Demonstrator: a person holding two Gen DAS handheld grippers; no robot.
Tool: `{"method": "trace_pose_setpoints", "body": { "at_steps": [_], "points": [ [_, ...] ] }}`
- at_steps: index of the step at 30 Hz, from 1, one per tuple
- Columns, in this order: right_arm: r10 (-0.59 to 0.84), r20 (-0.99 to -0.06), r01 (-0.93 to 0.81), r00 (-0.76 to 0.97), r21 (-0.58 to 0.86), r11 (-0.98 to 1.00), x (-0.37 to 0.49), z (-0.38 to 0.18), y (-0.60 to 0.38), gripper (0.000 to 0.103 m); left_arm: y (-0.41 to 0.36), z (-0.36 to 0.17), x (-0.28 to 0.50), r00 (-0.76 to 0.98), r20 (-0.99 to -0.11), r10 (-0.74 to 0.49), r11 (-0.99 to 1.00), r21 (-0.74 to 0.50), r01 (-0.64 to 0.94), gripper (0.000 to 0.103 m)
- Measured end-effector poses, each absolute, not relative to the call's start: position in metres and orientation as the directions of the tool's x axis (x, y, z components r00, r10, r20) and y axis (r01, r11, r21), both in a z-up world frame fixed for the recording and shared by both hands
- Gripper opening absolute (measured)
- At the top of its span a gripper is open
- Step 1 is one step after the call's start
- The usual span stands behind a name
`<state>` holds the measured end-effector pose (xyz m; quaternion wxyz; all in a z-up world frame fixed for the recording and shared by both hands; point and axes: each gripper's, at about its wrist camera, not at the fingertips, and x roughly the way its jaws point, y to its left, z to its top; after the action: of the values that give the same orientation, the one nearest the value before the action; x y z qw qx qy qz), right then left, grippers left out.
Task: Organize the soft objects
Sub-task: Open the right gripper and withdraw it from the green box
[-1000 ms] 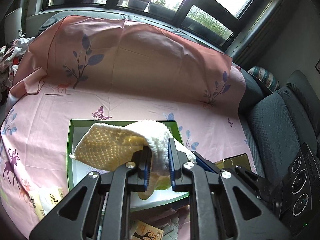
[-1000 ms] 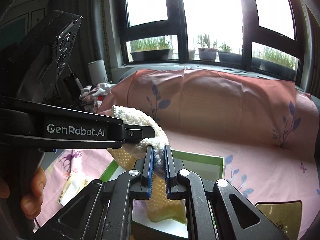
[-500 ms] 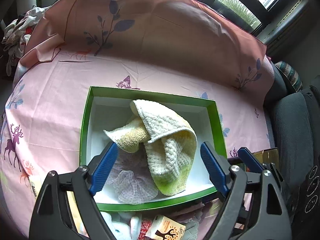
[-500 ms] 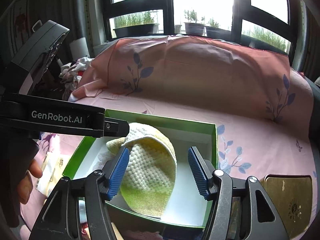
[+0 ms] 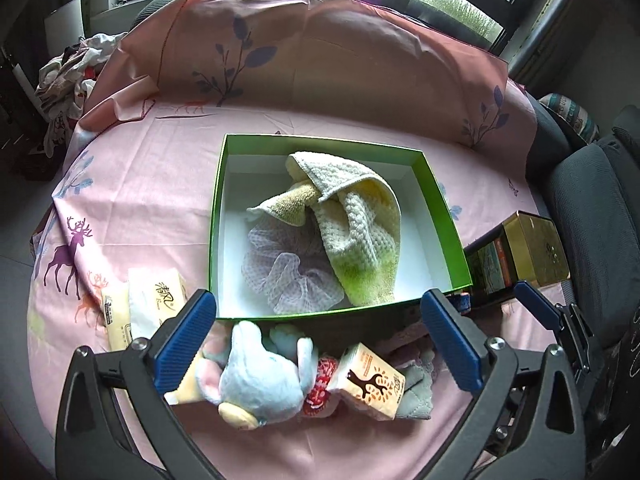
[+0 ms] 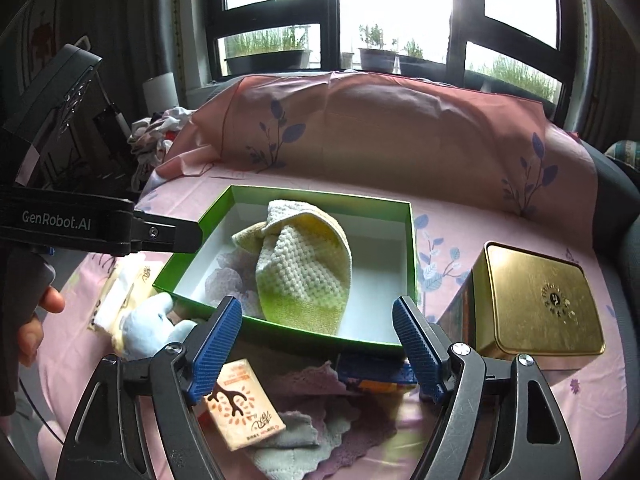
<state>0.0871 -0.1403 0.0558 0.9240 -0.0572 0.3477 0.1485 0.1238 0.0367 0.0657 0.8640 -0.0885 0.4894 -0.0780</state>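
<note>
We are partway: the yellow towel [image 5: 352,224] and a lilac mesh puff [image 5: 288,276] are lying inside the green box [image 5: 320,142]. Our left hand-held gripper [image 5: 320,344] and right hand-held gripper [image 6: 316,348] have just been opening, nothing between them. The blue plush toy [image 5: 260,380] and grey cloth [image 6: 296,440] are waiting outside, near the box's front.

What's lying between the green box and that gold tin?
Nothing: in the right wrist view, only bare pink printed sheet separates the green cardboard box from the gold metal tin.
</note>
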Motion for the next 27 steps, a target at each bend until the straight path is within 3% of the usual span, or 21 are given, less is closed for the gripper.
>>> {"method": "trace_pose_setpoints", "body": {
  "at_steps": [7,27],
  "points": [
    [0.218,-0.677,-0.302,0.702,-0.005,0.953,0.043,0.052,-0.142,0.079,0.038,0.063,0.063,0.532,-0.830,-0.169,0.985,-0.150,0.080,0.102],
    [0.218,-0.670,-0.289,0.710,0.005,0.957,-0.007,0.048,-0.152,0.079,0.024,0.052,-0.002,0.554,-0.816,-0.166,0.986,-0.143,0.086,0.102]
  ]
}}
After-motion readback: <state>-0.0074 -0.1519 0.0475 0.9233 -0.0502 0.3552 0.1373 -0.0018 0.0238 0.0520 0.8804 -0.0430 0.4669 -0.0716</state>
